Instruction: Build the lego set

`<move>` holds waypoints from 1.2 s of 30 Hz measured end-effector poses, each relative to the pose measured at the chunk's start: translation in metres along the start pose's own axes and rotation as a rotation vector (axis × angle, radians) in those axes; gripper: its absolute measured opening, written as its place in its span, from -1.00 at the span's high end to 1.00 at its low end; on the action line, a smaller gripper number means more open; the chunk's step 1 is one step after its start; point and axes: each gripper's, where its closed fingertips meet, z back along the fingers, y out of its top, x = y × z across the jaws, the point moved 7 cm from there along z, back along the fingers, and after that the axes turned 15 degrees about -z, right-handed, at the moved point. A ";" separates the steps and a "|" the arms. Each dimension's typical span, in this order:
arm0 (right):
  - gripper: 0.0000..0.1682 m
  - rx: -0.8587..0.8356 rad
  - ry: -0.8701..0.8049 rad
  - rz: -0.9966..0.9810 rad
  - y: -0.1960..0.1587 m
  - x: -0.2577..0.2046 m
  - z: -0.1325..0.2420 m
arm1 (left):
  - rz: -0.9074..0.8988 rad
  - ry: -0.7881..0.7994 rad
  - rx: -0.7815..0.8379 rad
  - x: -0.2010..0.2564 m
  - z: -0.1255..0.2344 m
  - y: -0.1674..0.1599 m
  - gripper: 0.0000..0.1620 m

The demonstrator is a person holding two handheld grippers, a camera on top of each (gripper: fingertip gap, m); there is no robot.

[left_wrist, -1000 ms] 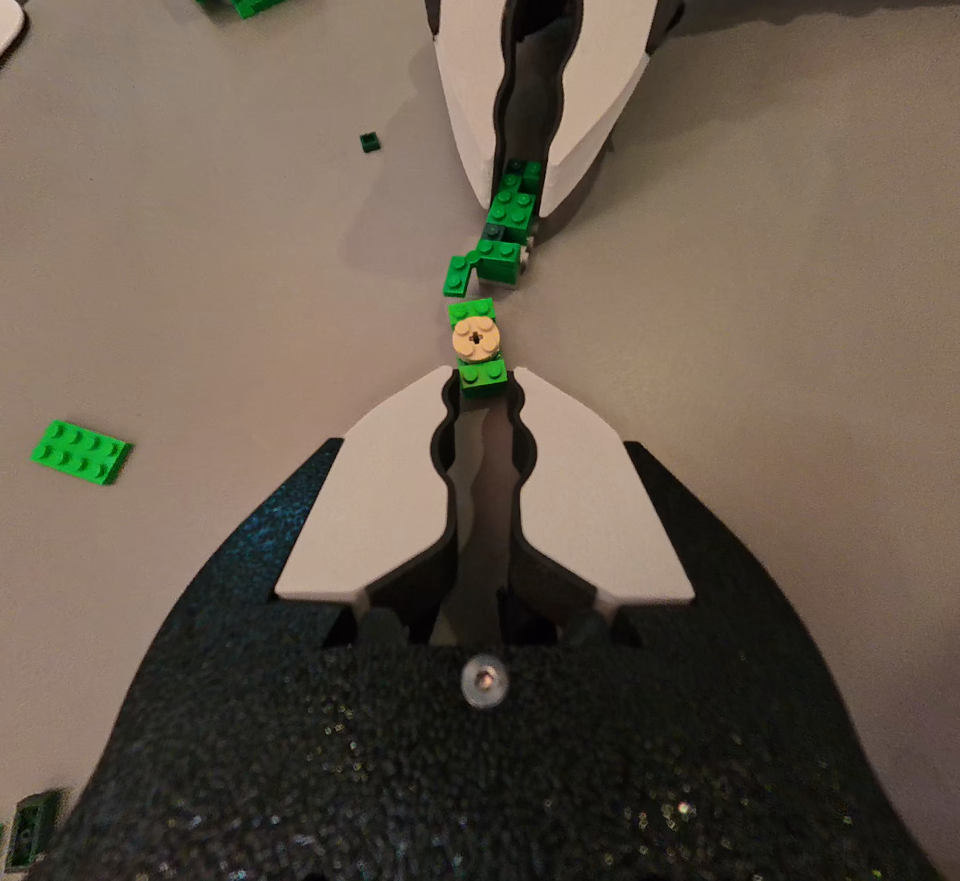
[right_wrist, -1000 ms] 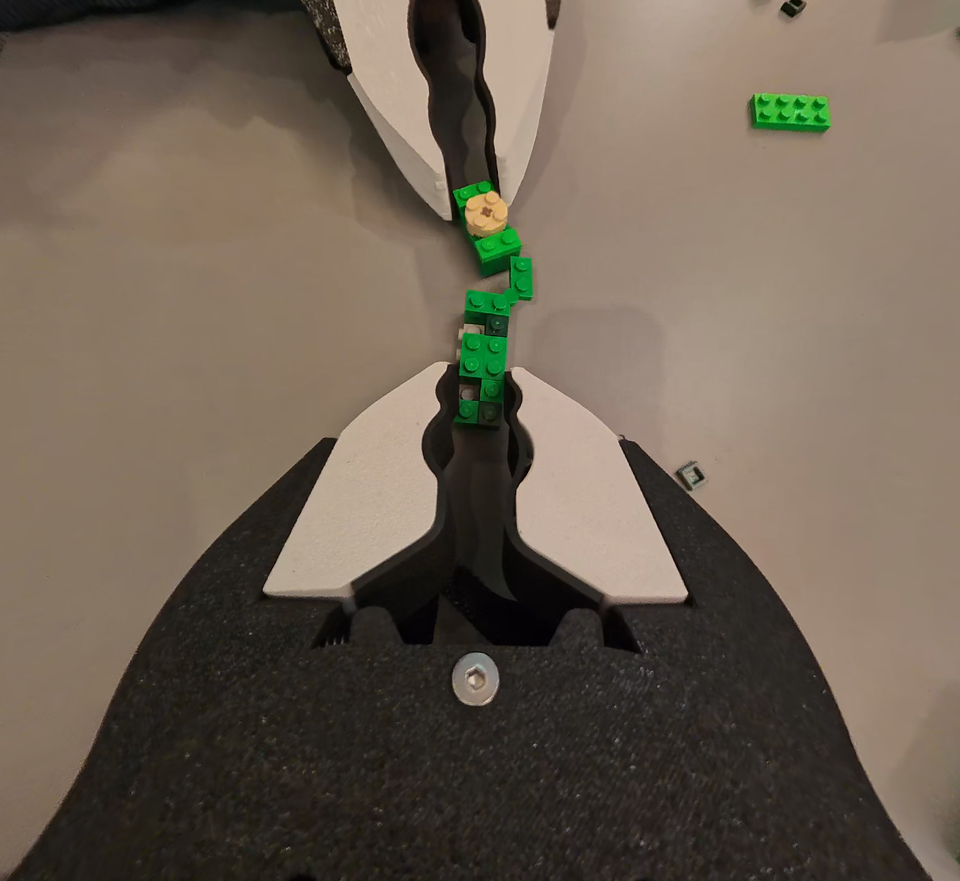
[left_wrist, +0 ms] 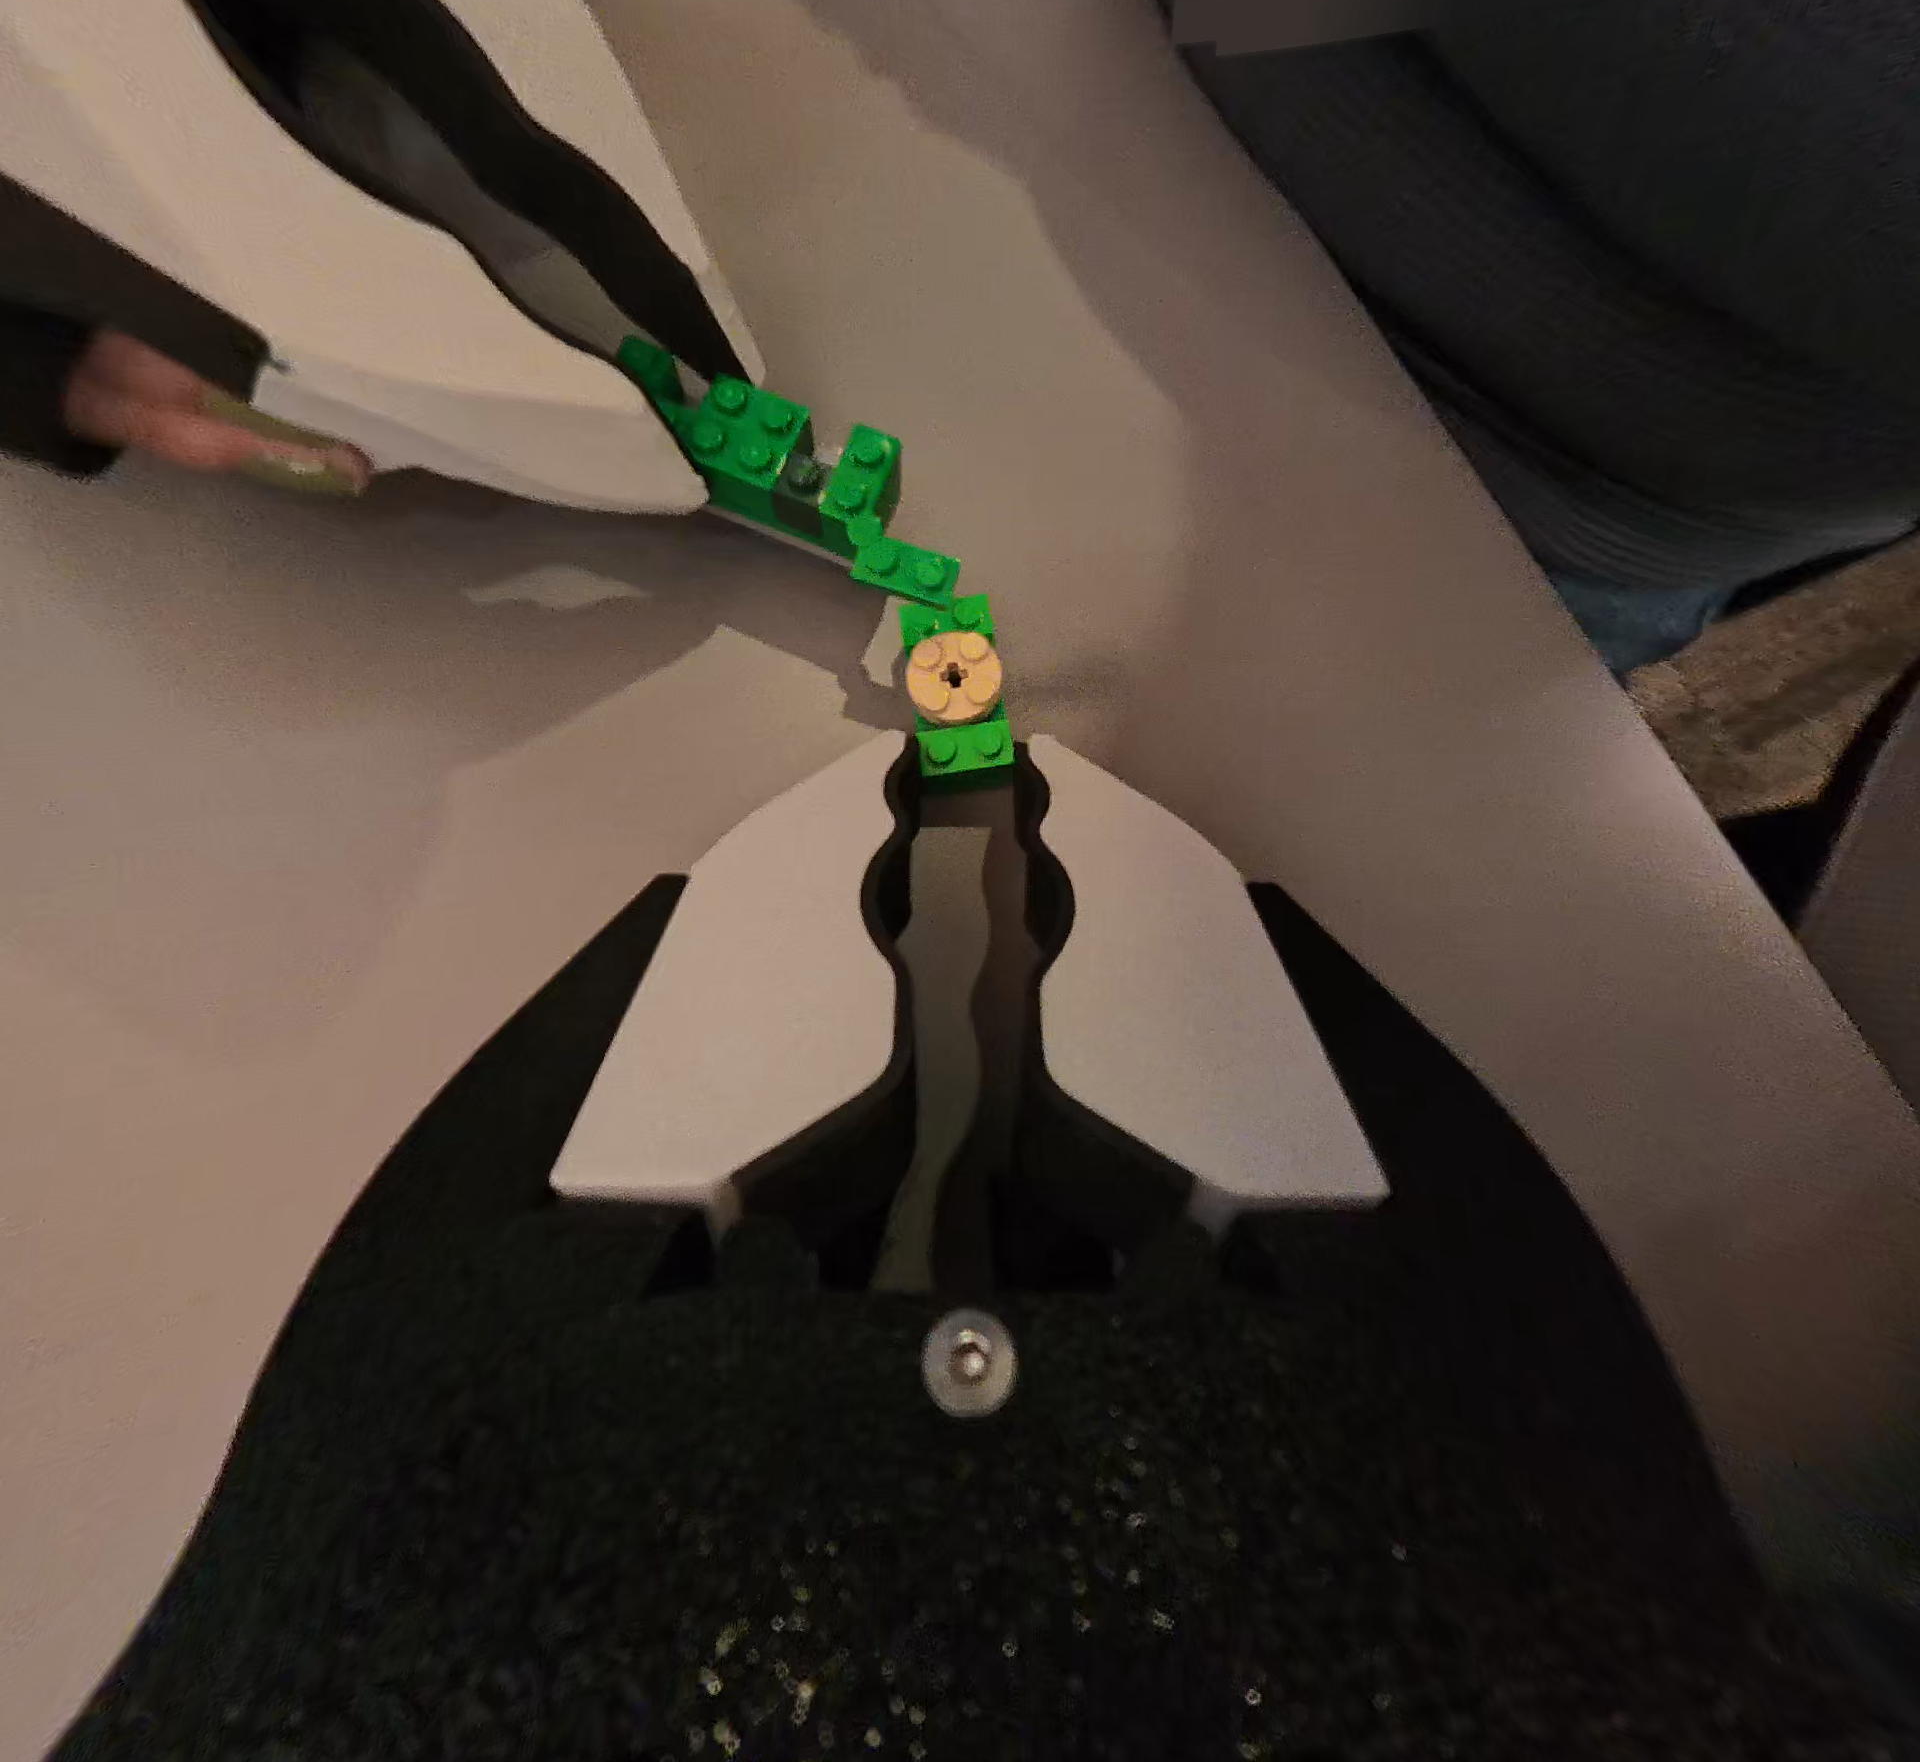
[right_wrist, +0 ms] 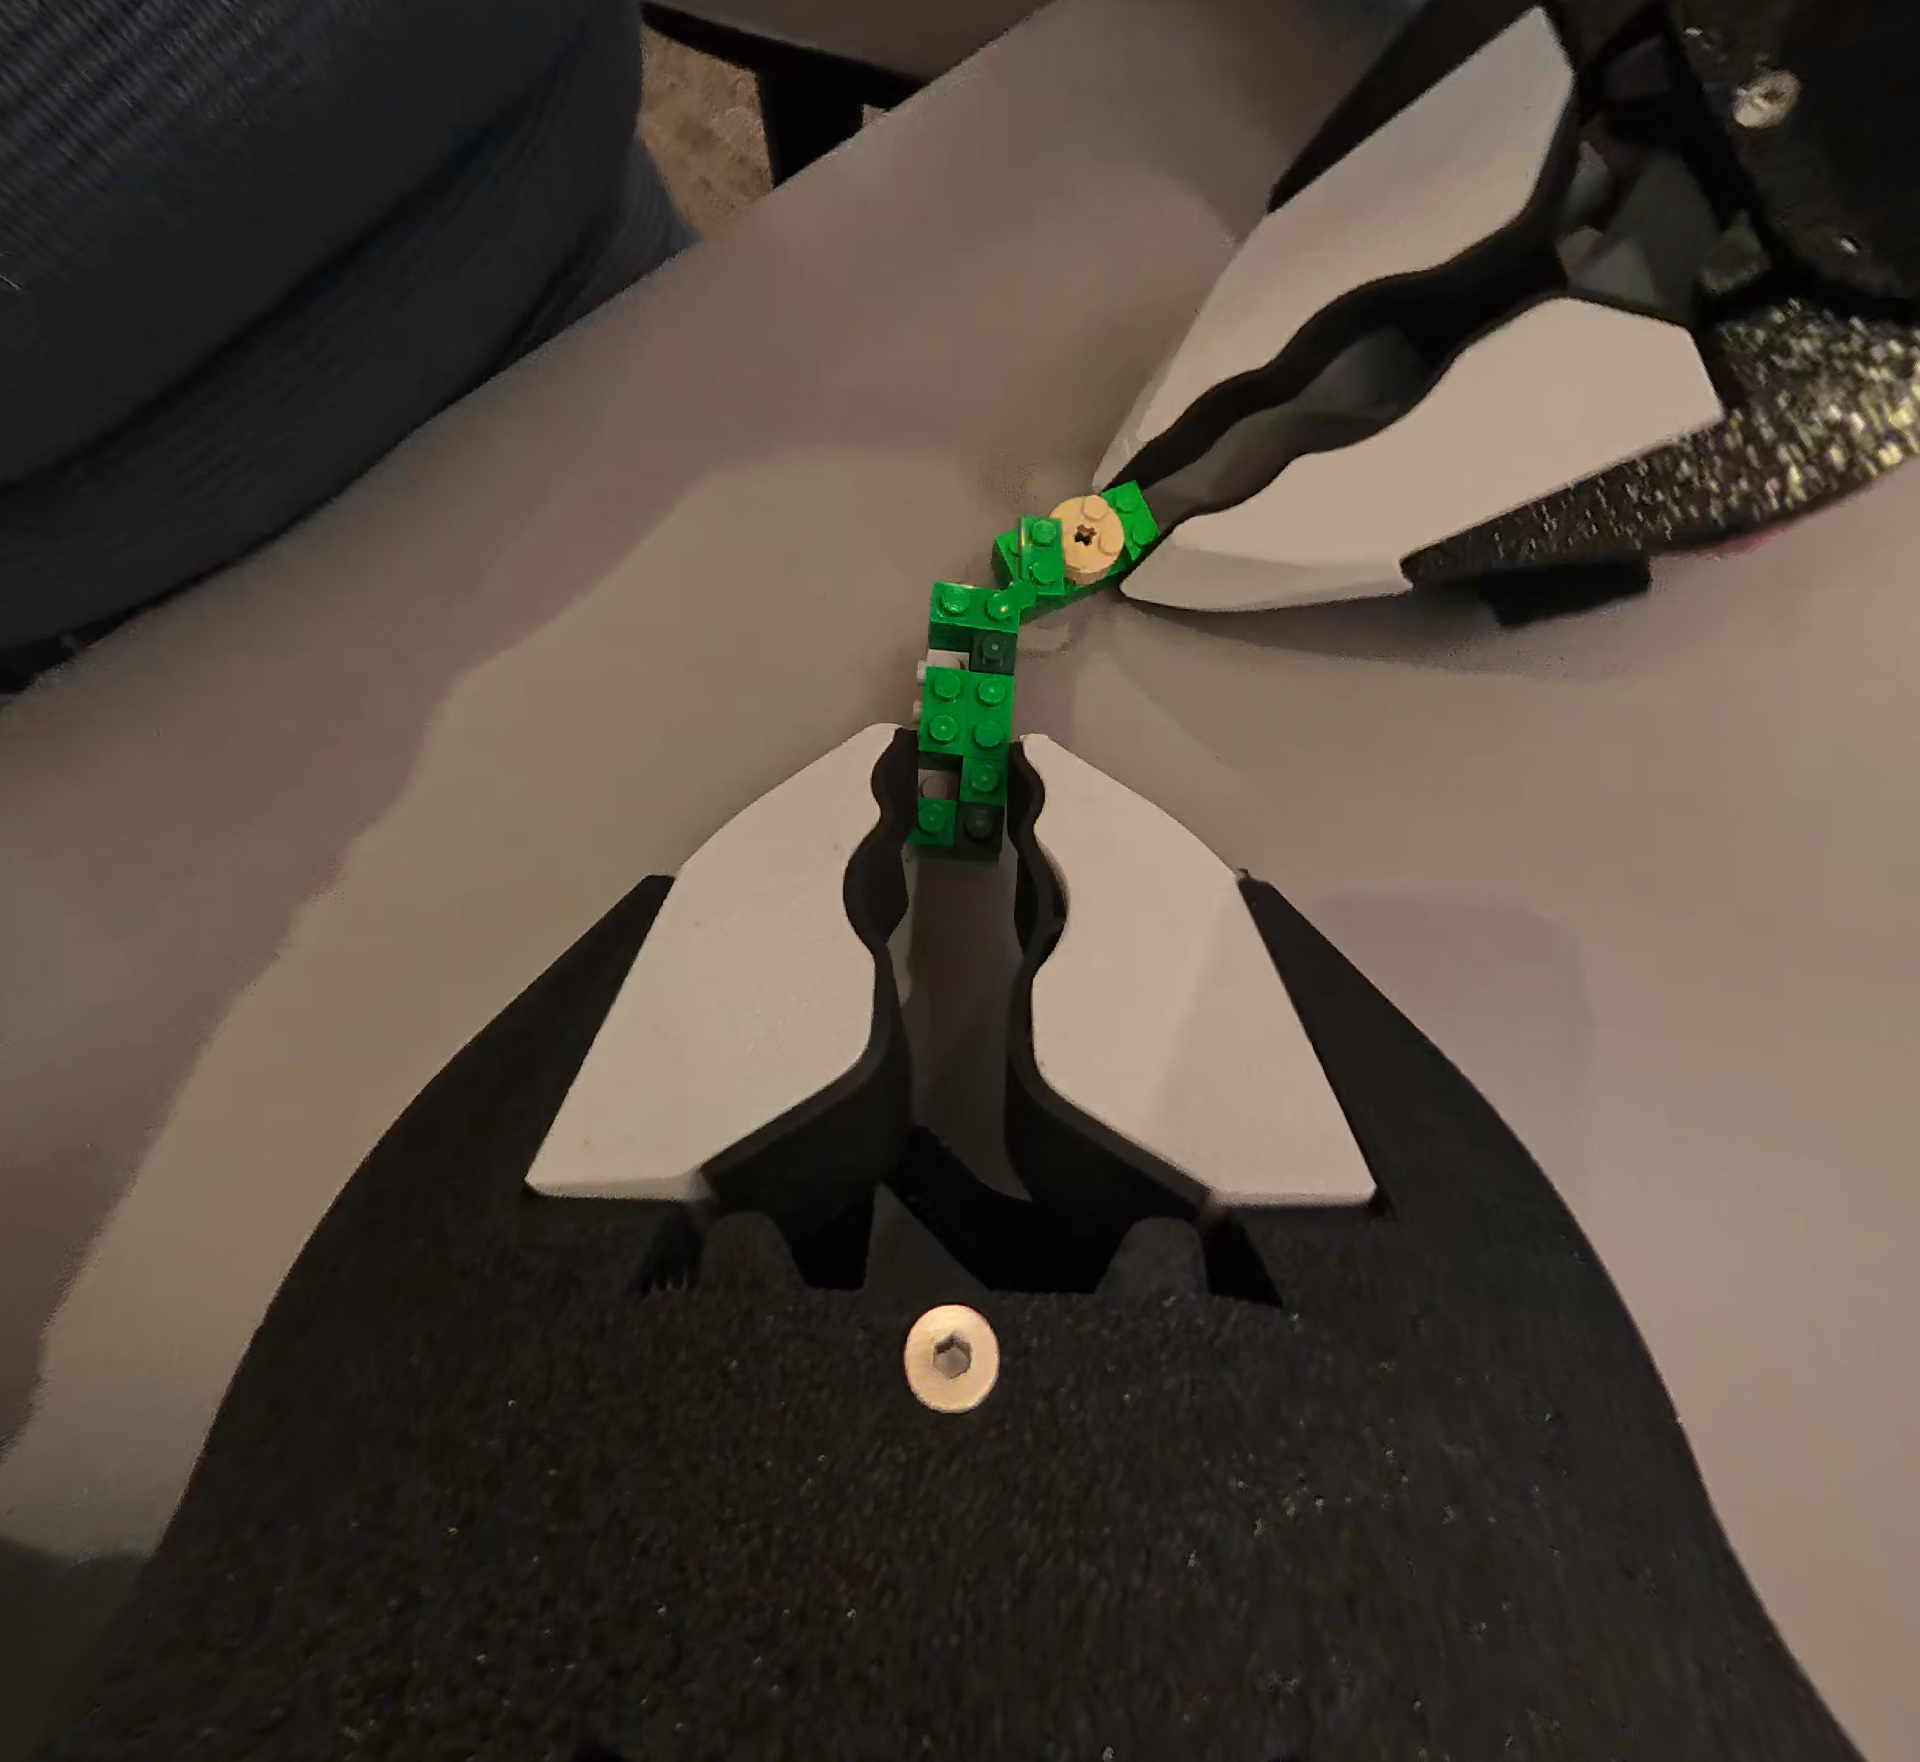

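Left gripper [left_wrist: 966, 756] has its white fingers [left_wrist: 790, 964] drawn in narrow on a small green plate piece [left_wrist: 961, 746], pinched right at the fingertips, with a tan round stud piece [left_wrist: 954, 678] sitting on top of it just past the tips. In the right wrist view that same small piece [right_wrist: 1081, 543] shows at the far right, caught in the tips of the left gripper [right_wrist: 1127, 533], the tan round [right_wrist: 1086, 535] facing up.

Right gripper [right_wrist: 961, 798] is closed in tight on the near end of a longer green brick assembly [right_wrist: 966, 725], a stepped run of bright and dark green bricks with a small grey bit on its left side. The assembly runs away from the fingers [right_wrist: 727, 995] toward the far side. From the left wrist view the right gripper [left_wrist: 675, 382] comes in from the far left, the assembly [left_wrist: 800, 476] sticking out of its tips, and a person's finger [left_wrist: 197, 434] shows on it at the left edge.

The two builds meet corner to corner over the grey desk [right_wrist: 1455, 829]: the far plate of the assembly [right_wrist: 971, 606] touches the free end of the small piece. Whether the studs have seated, I cannot tell. Both pieces are held near the desk edge, with dark blue ribbed fabric [right_wrist: 260, 154] beyond it.
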 end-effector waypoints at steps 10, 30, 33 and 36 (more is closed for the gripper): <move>0.81 -0.072 0.027 0.043 -0.001 0.008 -0.007 | -0.010 -0.093 -0.034 -0.013 0.003 -0.001 0.76; 0.81 -0.044 -0.102 0.047 -0.005 -0.005 -0.011 | 0.449 0.839 0.035 0.049 -0.001 0.028 0.63; 0.81 -0.031 -0.119 0.043 -0.005 -0.008 -0.012 | 0.550 0.880 -0.010 0.054 -0.018 0.029 0.50; 0.81 -0.018 -0.130 0.040 -0.006 -0.009 -0.013 | 0.597 0.926 -0.118 0.056 -0.027 0.029 0.43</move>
